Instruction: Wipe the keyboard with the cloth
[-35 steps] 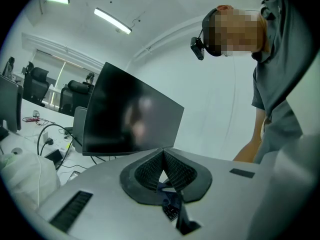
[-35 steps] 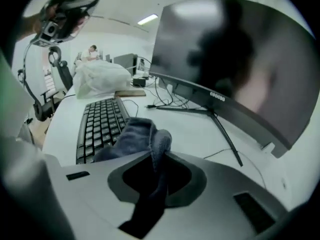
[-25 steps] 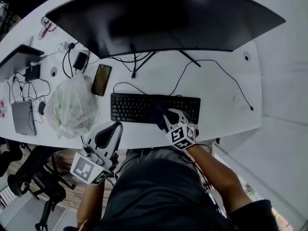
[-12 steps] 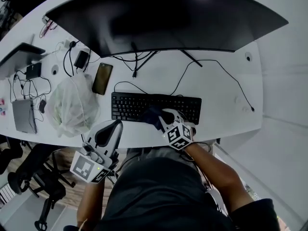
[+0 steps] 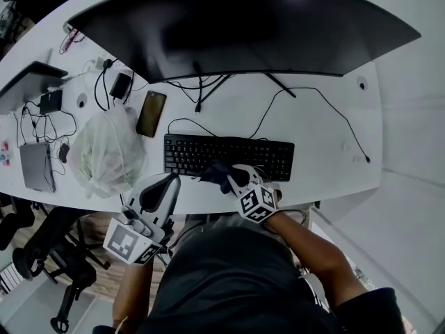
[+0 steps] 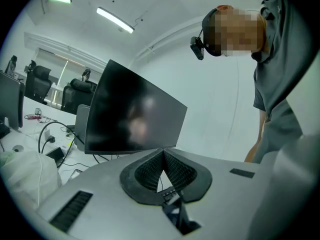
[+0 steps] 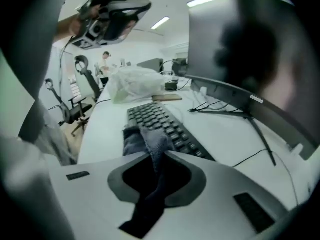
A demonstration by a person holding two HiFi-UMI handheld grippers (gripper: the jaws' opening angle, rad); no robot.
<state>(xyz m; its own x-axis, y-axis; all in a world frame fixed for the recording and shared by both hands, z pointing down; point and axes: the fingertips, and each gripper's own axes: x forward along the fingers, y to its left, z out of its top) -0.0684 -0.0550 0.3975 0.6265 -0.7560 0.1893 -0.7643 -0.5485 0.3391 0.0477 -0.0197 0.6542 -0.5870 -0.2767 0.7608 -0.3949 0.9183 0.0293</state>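
A black keyboard [image 5: 240,153] lies on the white desk [image 5: 327,165] in front of the monitor. My right gripper [image 5: 228,175] is shut on a dark cloth [image 5: 215,172] that rests on the keyboard's front edge, left of its middle. In the right gripper view the cloth [image 7: 149,140] bunches between the jaws of the right gripper [image 7: 152,156] and drapes onto the keyboard [image 7: 162,123]. My left gripper [image 5: 167,180] is held off the desk's front edge, left of the keyboard. The tips of the left gripper [image 6: 162,153] meet with nothing between them.
A wide dark monitor [image 5: 236,26] spans the back of the desk, with cables [image 5: 278,103] running behind the keyboard. A phone [image 5: 151,114] and a white plastic bag [image 5: 104,152] lie left of the keyboard. Small devices [image 5: 33,165] sit at far left. Office chairs [image 5: 42,256] stand below the desk edge.
My right gripper has slid the cloth a little to the left along the keyboard's front. The left gripper has stayed where it was.
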